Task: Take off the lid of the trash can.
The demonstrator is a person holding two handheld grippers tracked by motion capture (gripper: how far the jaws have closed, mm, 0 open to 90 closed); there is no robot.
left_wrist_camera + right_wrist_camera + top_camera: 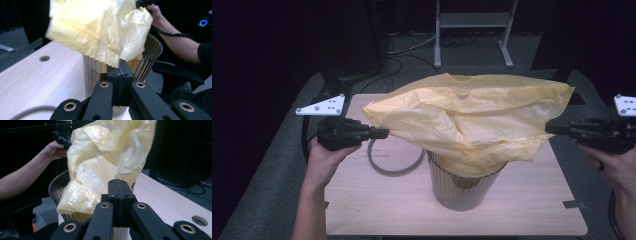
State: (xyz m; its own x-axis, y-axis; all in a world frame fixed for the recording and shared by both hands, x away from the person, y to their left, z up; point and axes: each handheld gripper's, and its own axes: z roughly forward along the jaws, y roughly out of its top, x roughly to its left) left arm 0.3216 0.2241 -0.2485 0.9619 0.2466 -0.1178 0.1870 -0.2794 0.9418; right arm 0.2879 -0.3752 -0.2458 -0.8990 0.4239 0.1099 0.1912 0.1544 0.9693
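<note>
No writing or label can be read on anything here. A ribbed, pale round bin (460, 185) stands on the wooden worktop (382, 205), below and between the two claws; its mouth is covered by the lower folds of a yellow plastic bag (467, 117), so what lies inside cannot be told. The bag is thin, translucent and crinkled, stretched wide in the air between the claws, with its bottom sagging onto the bin's rim.

The left claw (384, 133) is clenched on the bag's left edge; in the left gripper view its jaws meet tightly, with the yellow film (100, 27) rising straight from their tips (120, 65). The right claw (548, 127) is clenched on the bag's right edge; in the right gripper view the jaws are likewise pressed together (119, 185), with the bag (105, 157) billowing just ahead.

A grey cable loop (394, 160) lies on the worktop just below the left claw, beside the bin.
</note>
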